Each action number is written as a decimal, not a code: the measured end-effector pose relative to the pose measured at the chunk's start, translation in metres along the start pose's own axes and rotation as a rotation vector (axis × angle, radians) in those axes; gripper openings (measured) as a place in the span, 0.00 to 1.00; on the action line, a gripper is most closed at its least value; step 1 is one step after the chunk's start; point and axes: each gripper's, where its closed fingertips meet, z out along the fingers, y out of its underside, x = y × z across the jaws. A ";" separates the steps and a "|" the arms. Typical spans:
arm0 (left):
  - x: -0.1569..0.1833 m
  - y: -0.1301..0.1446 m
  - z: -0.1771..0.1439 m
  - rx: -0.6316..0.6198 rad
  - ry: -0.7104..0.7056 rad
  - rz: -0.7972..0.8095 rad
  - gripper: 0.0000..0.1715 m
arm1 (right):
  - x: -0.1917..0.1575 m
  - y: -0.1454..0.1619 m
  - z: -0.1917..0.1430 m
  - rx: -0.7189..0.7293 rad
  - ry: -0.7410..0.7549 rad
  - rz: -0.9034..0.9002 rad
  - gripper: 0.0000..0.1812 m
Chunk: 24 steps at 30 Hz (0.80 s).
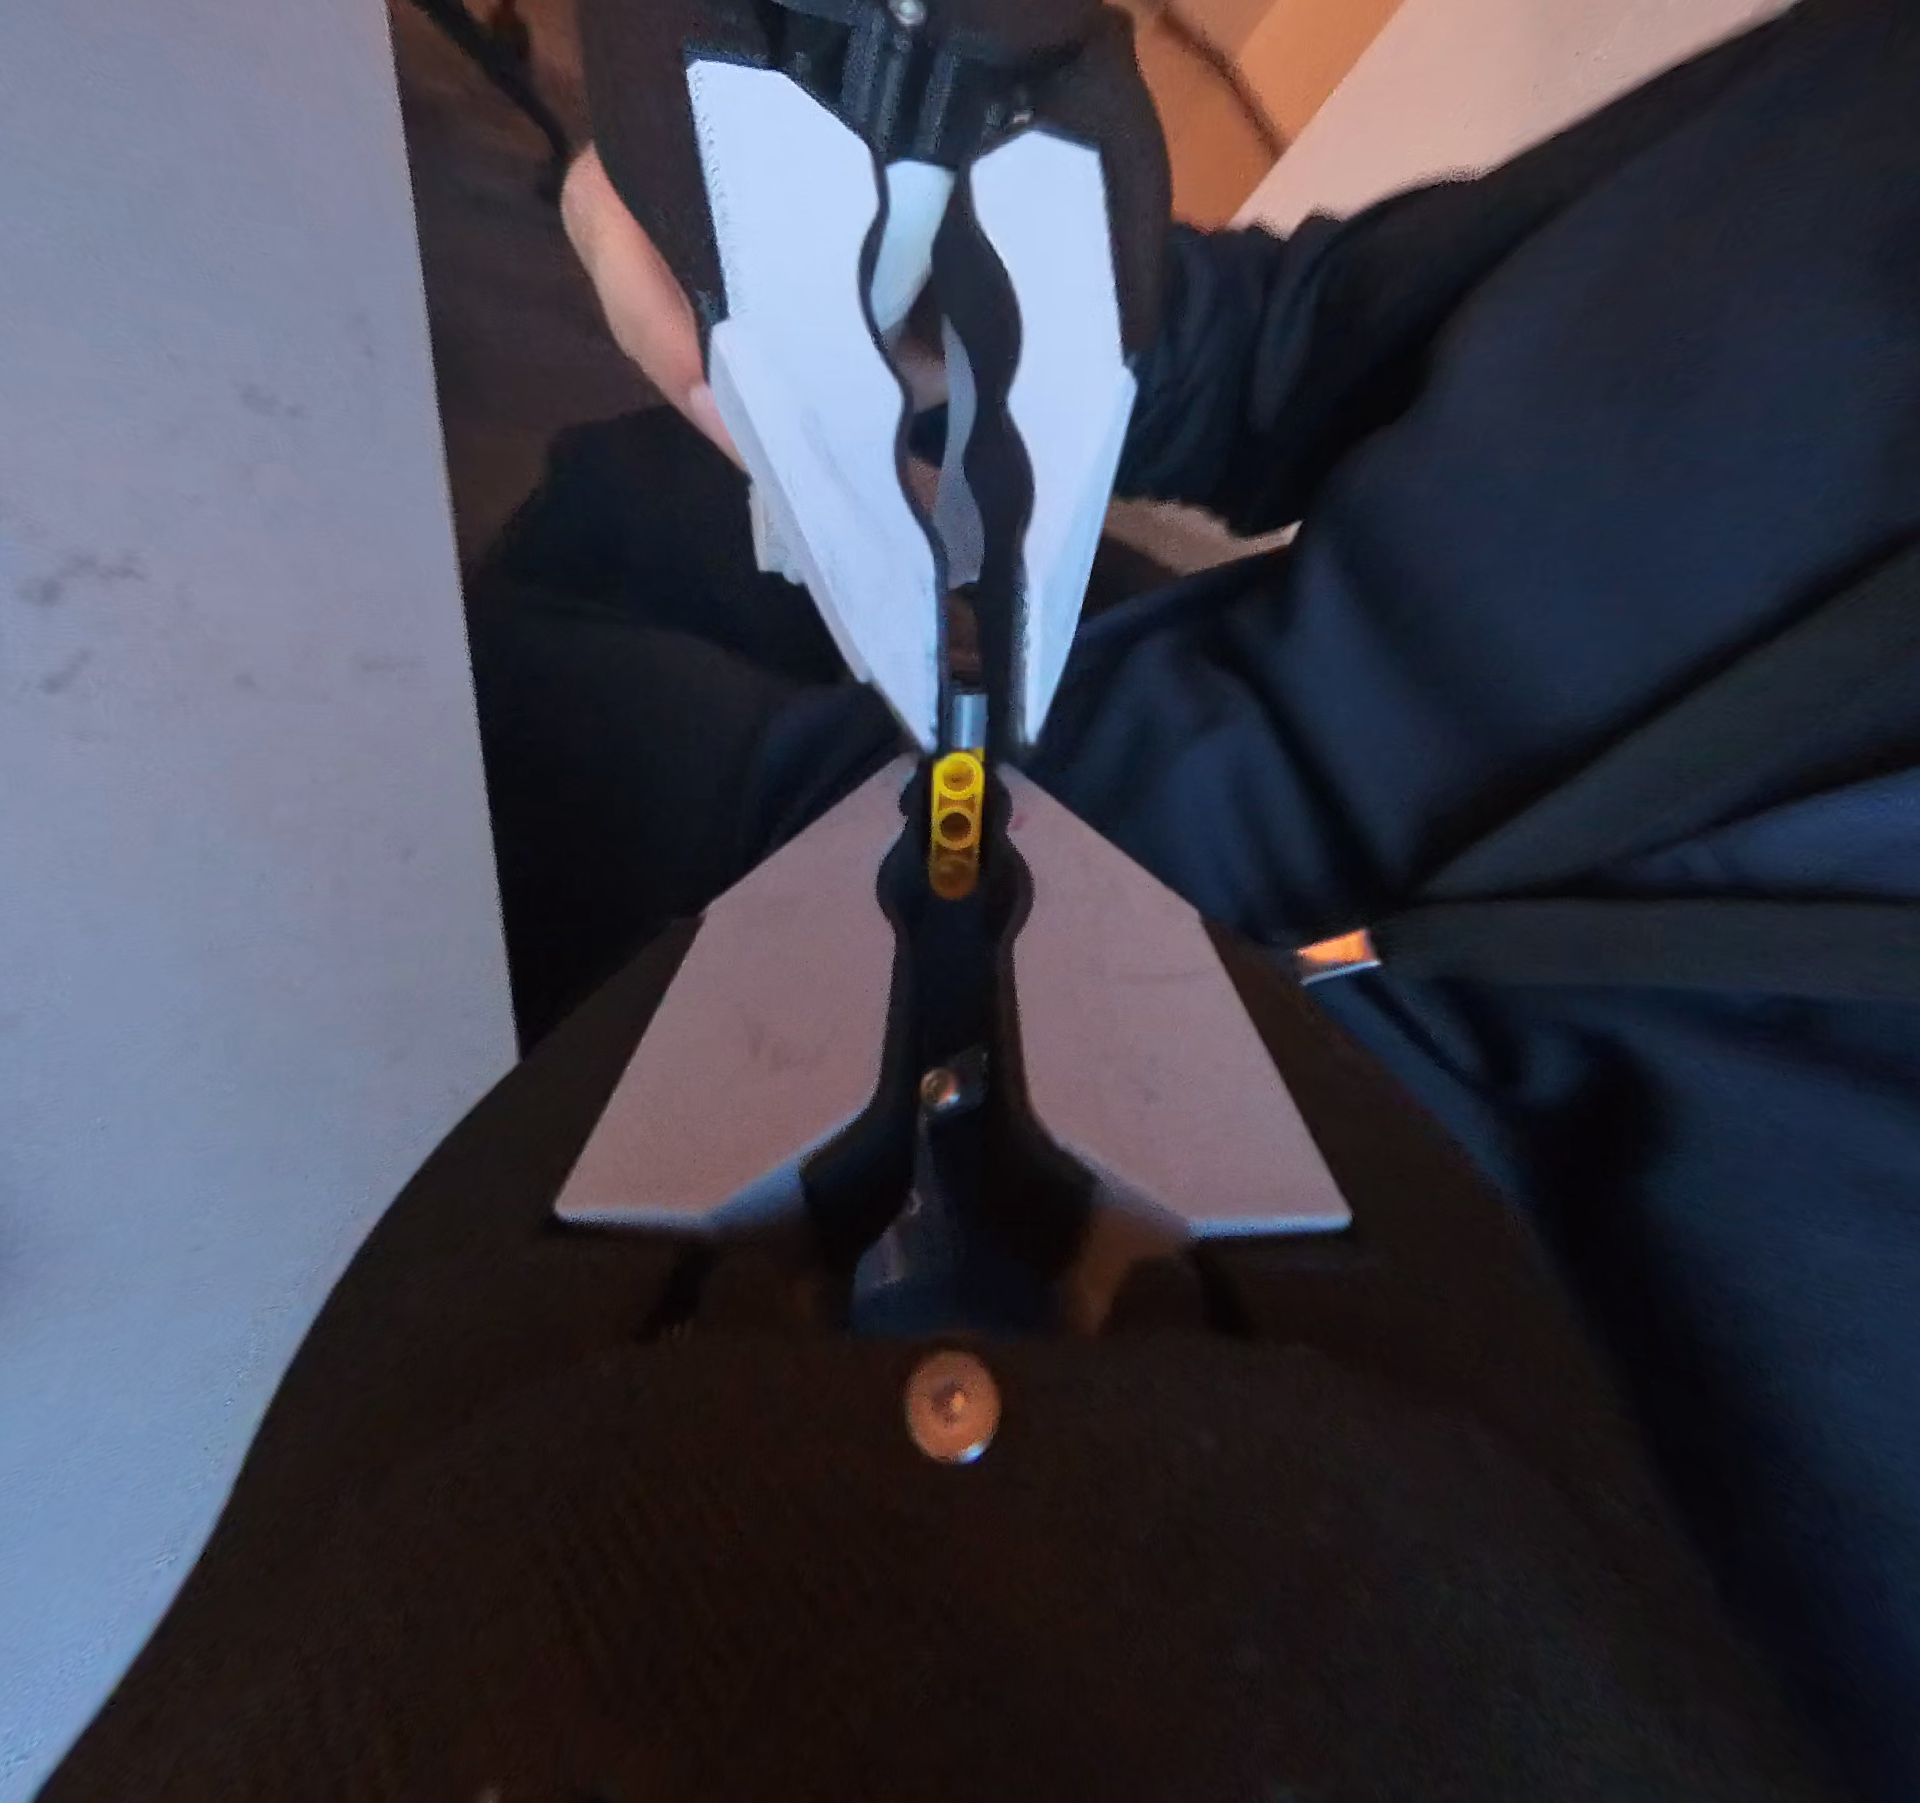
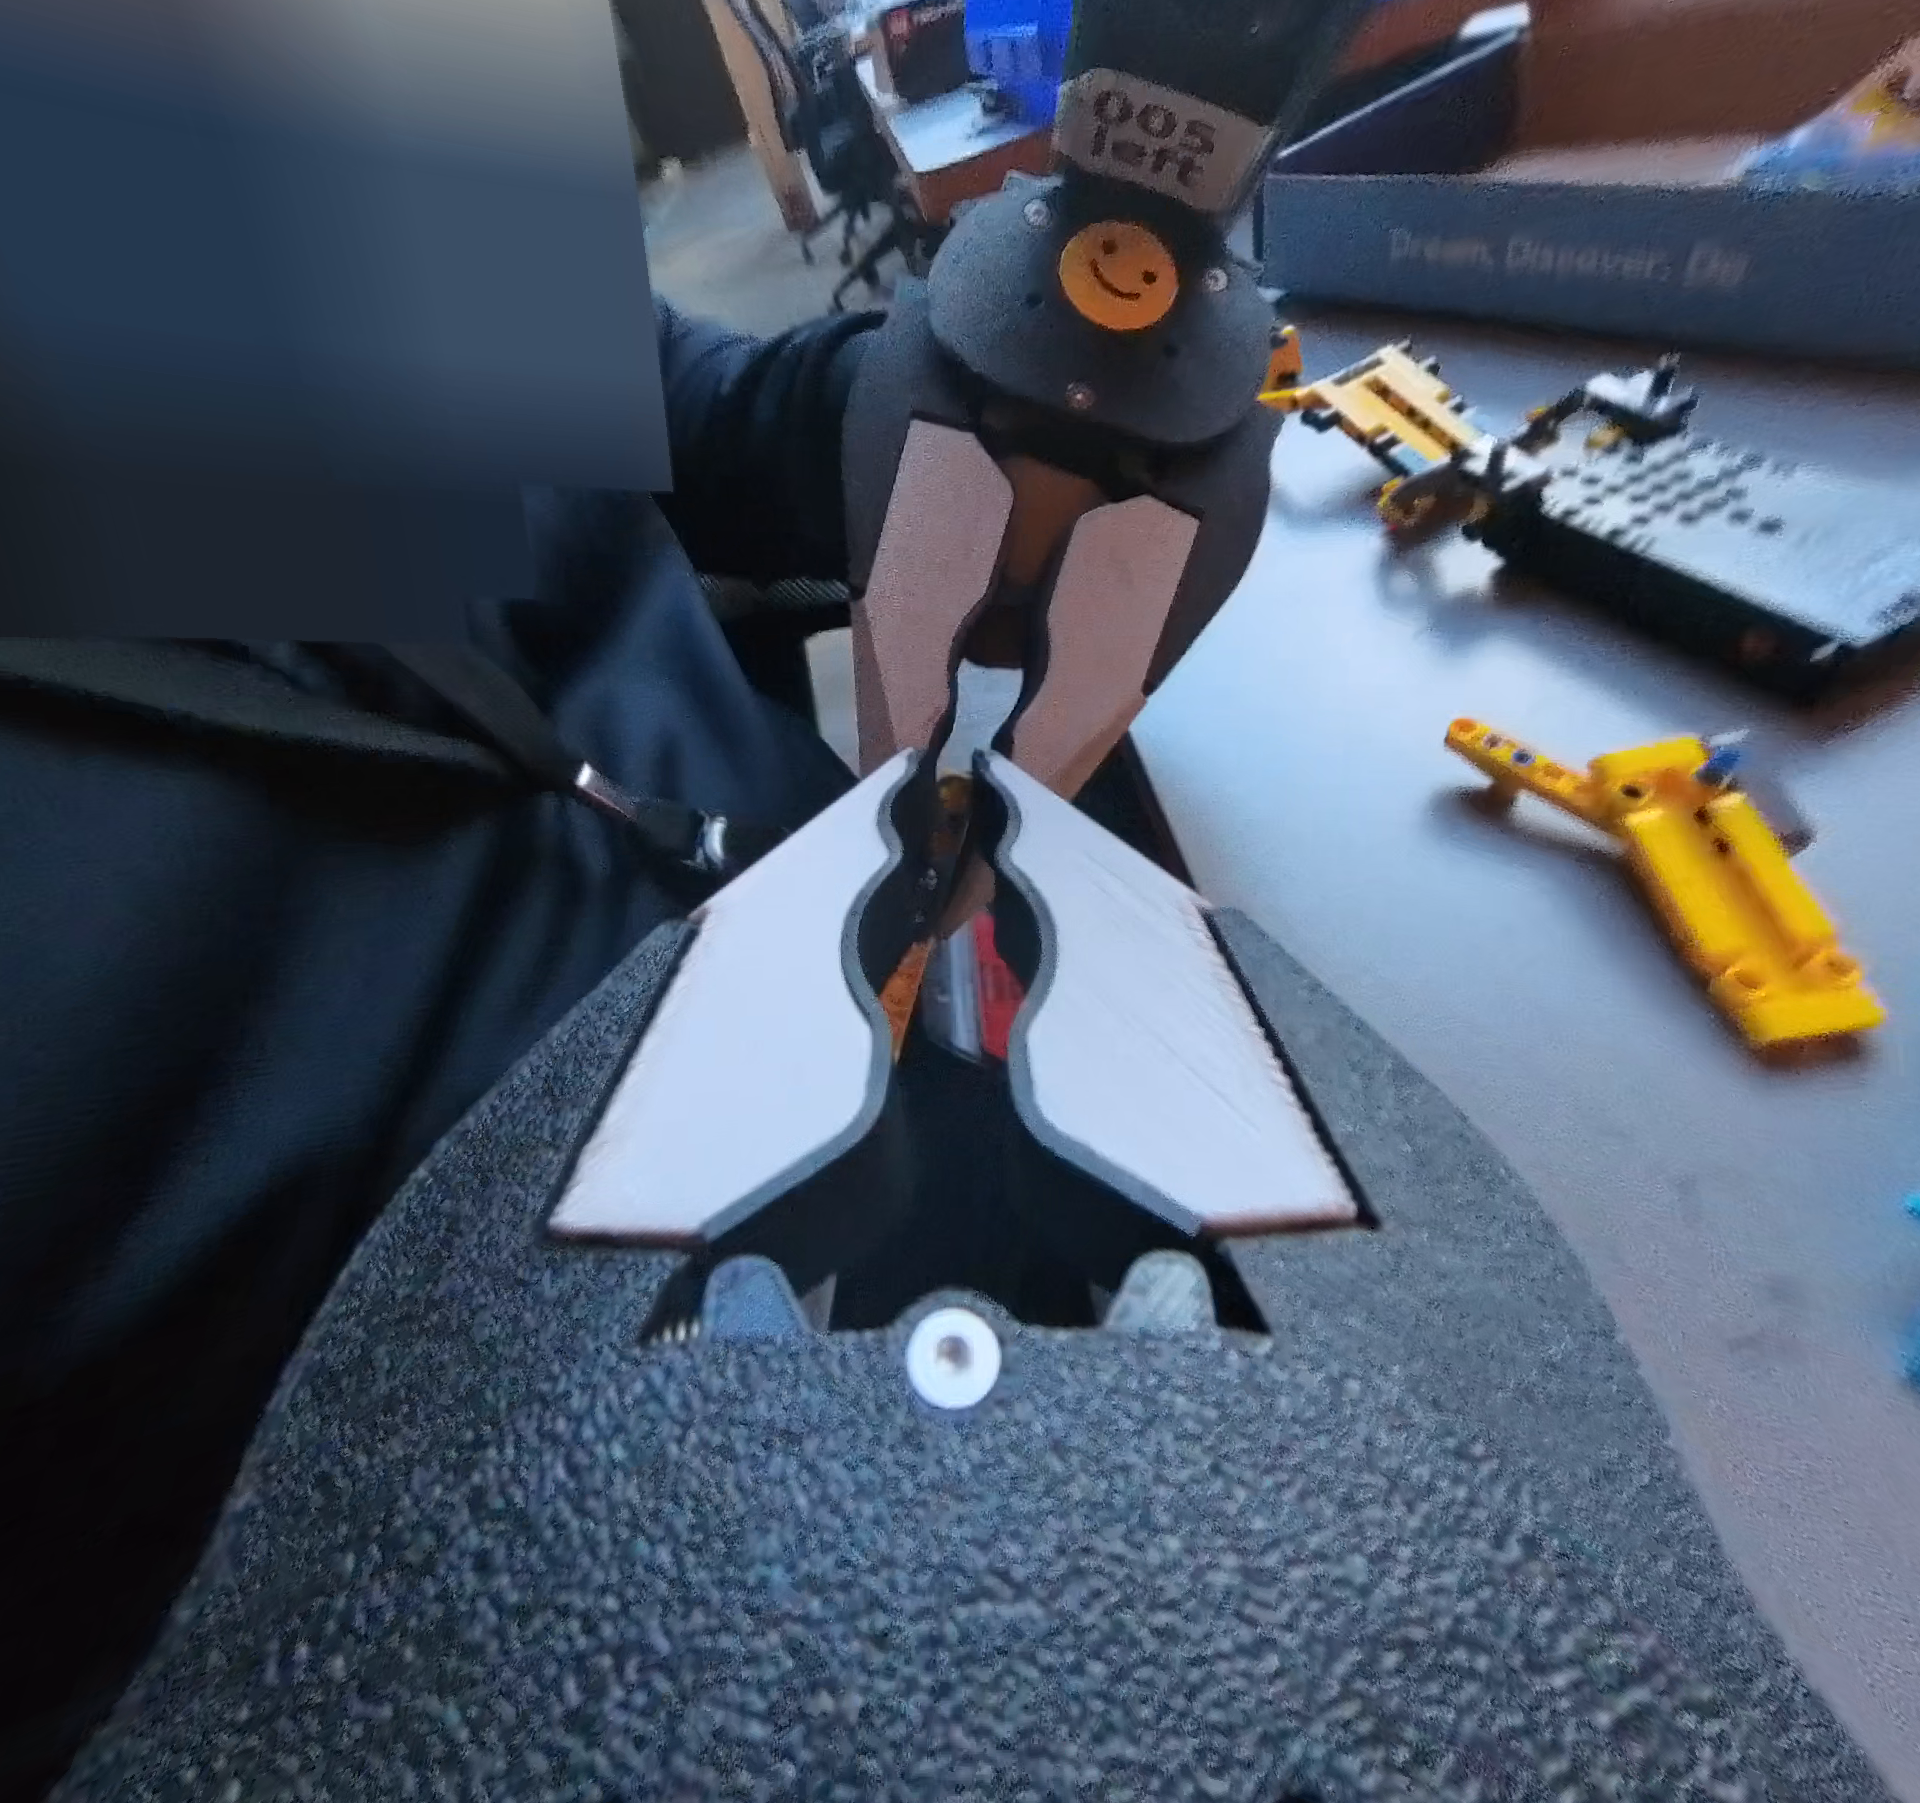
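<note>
At the far left of the left wrist view stands a pale wall (image 1: 208, 610), and at the right is the dark jacket (image 1: 1507, 610) of the person, crossed by a black strap with a metal buckle (image 1: 1335, 953).

In the middle, the left gripper (image 1: 961, 797) has its jaws drawn close on a small yellow beam with round holes (image 1: 956, 823), pinched at the fingertips. The right gripper (image 1: 966, 730) meets it tip to tip from the far side, its white fingers nearly together around a small grey cylinder (image 1: 968, 719) that sits just against the yellow beam's far end. A hand (image 1: 634, 299) shows behind that gripper.

In the right wrist view, the left gripper (image 2: 961, 766) carries a grey label with printed characters and a round orange smiley badge (image 2: 1117, 278). Between the right gripper's (image 2: 951, 797) fingers lie yellow, grey and red parts, too crowded to tell apart.

To the right, on the brown table (image 2: 1455, 1078), rest a black studded plate with yellow parts attached (image 2: 1662, 527) far off, a yellow brick assembly (image 2: 1704, 880) nearer, and a grey box bearing pale lettering (image 2: 1558, 267) along the far edge.
</note>
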 end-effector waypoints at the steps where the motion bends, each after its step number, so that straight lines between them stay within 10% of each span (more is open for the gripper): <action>1: 0.001 -0.002 -0.001 0.029 0.032 -0.027 0.04 | 0.000 -0.001 -0.004 0.012 -0.016 0.039 0.03; 10: 0.031 -0.036 -0.038 0.507 -0.094 0.593 0.04 | -0.011 -0.017 -0.015 -0.059 0.299 -0.186 0.16; 24: 0.042 -0.036 -0.039 0.529 -0.129 0.747 0.04 | -0.034 -0.040 0.005 -0.071 0.347 -0.467 0.13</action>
